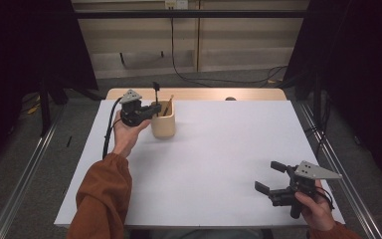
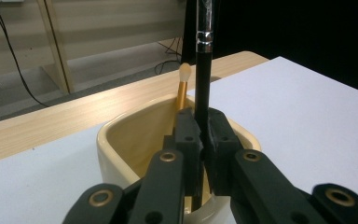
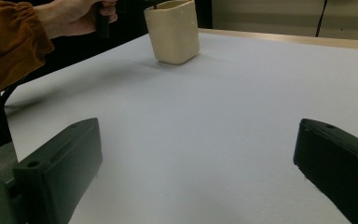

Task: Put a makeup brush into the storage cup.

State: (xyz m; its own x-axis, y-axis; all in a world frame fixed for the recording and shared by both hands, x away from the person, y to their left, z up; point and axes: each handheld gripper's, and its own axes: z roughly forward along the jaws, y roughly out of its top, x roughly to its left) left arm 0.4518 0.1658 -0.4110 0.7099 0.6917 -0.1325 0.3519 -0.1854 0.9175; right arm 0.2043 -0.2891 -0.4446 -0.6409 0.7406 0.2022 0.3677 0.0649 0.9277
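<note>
- Left gripper [image 2: 204, 140] of mine pinches the black brush [image 2: 203, 79] upright, its handle end down inside the cup [image 2: 121, 140].
- Brush's long axis runs vertical.
- Right gripper [image 1: 271, 177], spread, sits well apart.

Left tool [image 2: 204, 140]: black linked jaws, brass-coloured pivot pins. Right tool [image 1: 274, 177]: black, grey three-cornered plate with small holes. Black cable trails from left tool. Sleeves rust-orange corduroy, gathered cuffs.

The black brush [image 2: 203, 70] runs off the top edge, its bristles unseen; its lower end is hidden inside the cream cup [image 2: 121, 144].
</note>
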